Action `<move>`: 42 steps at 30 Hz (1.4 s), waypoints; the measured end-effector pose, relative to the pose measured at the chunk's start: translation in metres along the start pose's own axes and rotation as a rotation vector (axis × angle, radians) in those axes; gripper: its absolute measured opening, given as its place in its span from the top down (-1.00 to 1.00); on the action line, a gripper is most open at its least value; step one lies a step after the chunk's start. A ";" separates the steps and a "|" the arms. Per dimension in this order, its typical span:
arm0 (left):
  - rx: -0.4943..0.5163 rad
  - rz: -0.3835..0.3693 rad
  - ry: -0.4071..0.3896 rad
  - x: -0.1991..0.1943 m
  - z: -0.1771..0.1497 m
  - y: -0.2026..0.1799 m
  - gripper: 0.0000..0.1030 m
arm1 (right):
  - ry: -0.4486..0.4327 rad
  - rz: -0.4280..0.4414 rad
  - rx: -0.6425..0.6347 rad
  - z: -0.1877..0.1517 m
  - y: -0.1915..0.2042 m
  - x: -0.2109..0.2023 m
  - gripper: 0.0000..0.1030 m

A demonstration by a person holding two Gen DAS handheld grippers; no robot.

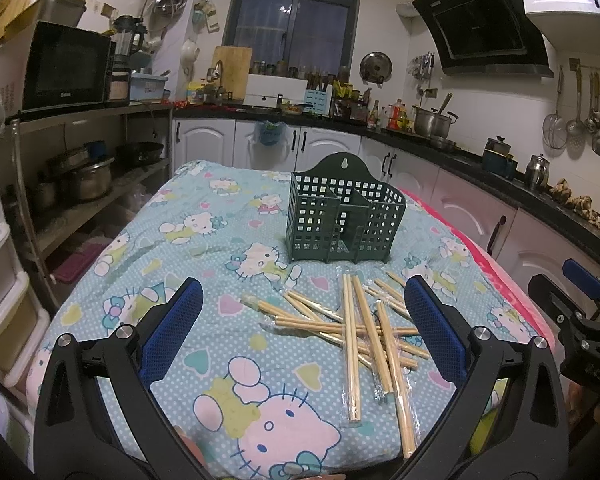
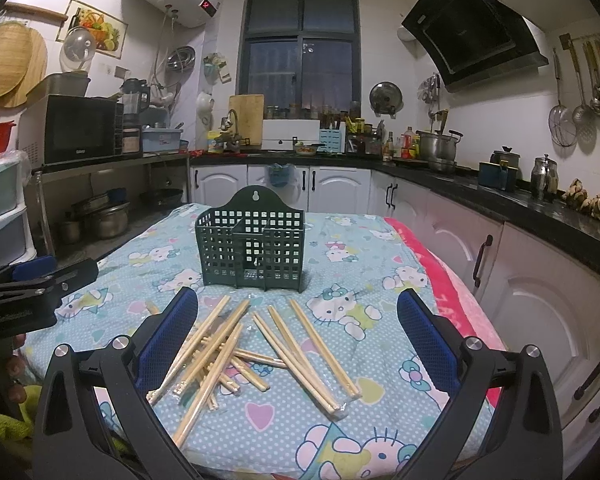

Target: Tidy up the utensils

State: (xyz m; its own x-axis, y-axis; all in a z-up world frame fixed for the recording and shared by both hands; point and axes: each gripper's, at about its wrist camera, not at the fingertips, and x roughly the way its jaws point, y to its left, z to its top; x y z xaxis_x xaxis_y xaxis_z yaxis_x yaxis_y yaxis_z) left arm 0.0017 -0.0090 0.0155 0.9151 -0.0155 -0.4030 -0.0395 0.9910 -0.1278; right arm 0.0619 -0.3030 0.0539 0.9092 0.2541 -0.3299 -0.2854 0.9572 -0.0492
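Note:
A dark green plastic utensil holder point(image 1: 342, 216) with divided compartments stands upright and looks empty on the table; it also shows in the right wrist view point(image 2: 250, 250). Several wooden chopsticks in clear wrappers point(image 1: 360, 328) lie scattered in front of it, also seen in the right wrist view point(image 2: 256, 352). My left gripper point(image 1: 302, 304) is open and empty above the table's near edge, left of the pile. My right gripper point(image 2: 298, 312) is open and empty, hovering just short of the chopsticks. Each gripper shows at the other view's edge.
The table wears a light blue cartoon-cat cloth point(image 1: 204, 220) over a pink cover point(image 2: 432, 276). White cabinets and a black counter point(image 2: 500, 204) with pots run along the right. A metal shelf with a microwave point(image 1: 66, 66) stands at left.

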 end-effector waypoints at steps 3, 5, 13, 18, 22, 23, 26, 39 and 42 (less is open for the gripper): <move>-0.014 0.001 0.018 0.003 0.000 0.002 -0.81 | 0.001 0.026 -0.015 0.007 0.005 -0.001 -0.88; -0.029 -0.002 0.032 0.006 -0.001 0.008 -0.81 | 0.003 0.051 -0.030 0.009 0.011 -0.003 -0.88; -0.097 0.002 0.078 0.015 -0.003 0.039 -0.81 | 0.039 0.176 -0.125 0.011 0.032 0.004 -0.88; -0.144 0.004 0.100 0.019 -0.002 0.060 -0.81 | 0.081 0.230 -0.202 0.013 0.052 0.013 -0.88; -0.192 -0.006 0.128 0.024 -0.001 0.075 -0.81 | 0.122 0.266 -0.221 0.013 0.061 0.023 -0.88; -0.196 -0.003 0.134 0.025 -0.001 0.078 -0.81 | 0.132 0.274 -0.219 0.013 0.062 0.026 -0.88; -0.224 -0.009 0.163 0.032 -0.002 0.087 -0.81 | 0.170 0.293 -0.202 0.015 0.064 0.037 -0.88; -0.324 -0.110 0.329 0.079 -0.012 0.099 -0.81 | 0.368 0.278 -0.126 0.014 0.055 0.111 -0.53; -0.354 -0.164 0.370 0.094 -0.015 0.097 -0.80 | 0.441 0.279 -0.086 0.011 0.052 0.134 -0.38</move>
State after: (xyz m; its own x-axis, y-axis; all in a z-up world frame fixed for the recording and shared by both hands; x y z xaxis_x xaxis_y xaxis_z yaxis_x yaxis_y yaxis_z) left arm 0.0774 0.0833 -0.0484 0.7203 -0.2754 -0.6367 -0.0998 0.8671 -0.4880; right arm 0.1724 -0.2181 0.0175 0.5864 0.3976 -0.7058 -0.5393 0.8417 0.0261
